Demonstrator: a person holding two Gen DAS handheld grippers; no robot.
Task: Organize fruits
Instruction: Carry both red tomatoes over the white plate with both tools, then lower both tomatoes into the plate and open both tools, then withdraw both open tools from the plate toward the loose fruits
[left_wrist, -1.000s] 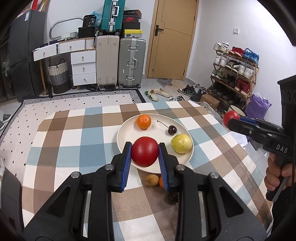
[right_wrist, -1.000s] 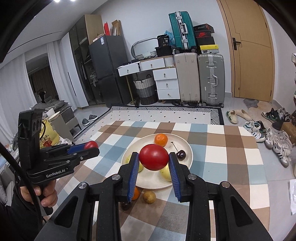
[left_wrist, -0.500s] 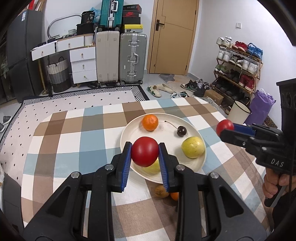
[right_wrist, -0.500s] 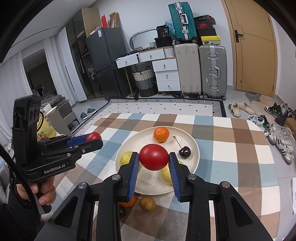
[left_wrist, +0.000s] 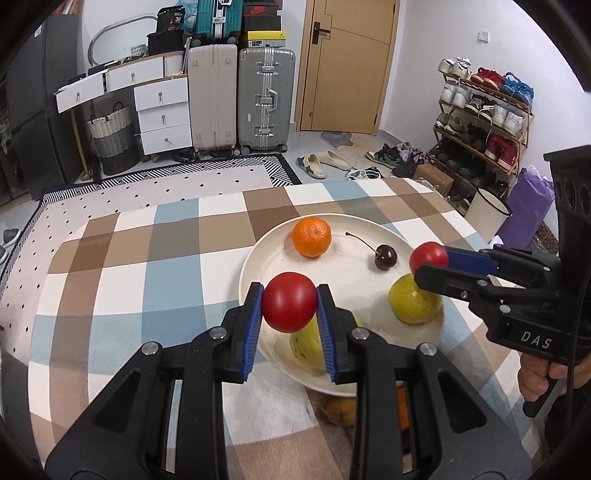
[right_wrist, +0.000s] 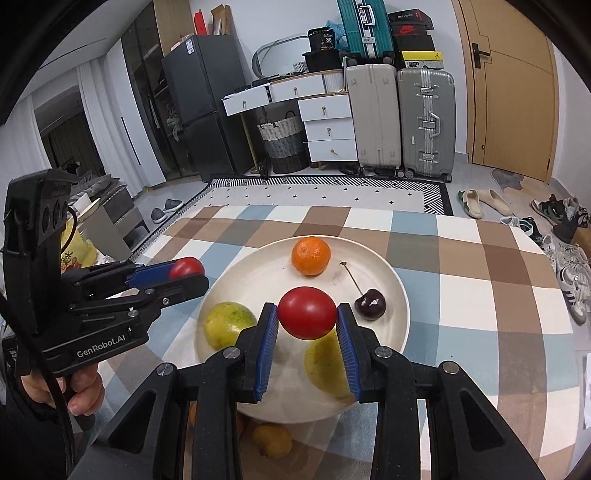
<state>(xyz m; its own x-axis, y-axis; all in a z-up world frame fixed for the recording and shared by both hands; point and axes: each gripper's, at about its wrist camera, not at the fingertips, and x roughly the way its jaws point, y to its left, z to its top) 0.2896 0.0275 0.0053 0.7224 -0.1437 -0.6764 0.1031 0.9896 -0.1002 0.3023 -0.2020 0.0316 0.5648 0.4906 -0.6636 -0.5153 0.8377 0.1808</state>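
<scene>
My left gripper (left_wrist: 289, 295) is shut on a red tomato (left_wrist: 289, 308) just above the near left rim of a cream plate (left_wrist: 251, 258). My right gripper (right_wrist: 306, 310) is shut on a second red tomato (right_wrist: 306, 317) over the plate's (right_wrist: 400, 295) middle. In the plate lie an orange (left_wrist: 311, 236), a dark cherry (left_wrist: 385, 256) with its stem, and two yellow-green fruits (left_wrist: 413, 302) (right_wrist: 227, 325). Each gripper also shows in the other's view: the right gripper (left_wrist: 430, 258) at the right, the left gripper (right_wrist: 192, 271) at the left.
The plate stands on a checked tablecloth (left_wrist: 147, 266). On the cloth by the near rim lie a small brown fruit (right_wrist: 271, 439) and an orange fruit (right_wrist: 192, 413), partly hidden by the fingers. Suitcases (left_wrist: 266, 99), drawers and a shoe rack (left_wrist: 484, 122) stand beyond the table.
Both grippers have come forward and down toward the plate, each still holding its tomato. The plate and its fruits look larger and nearer.
</scene>
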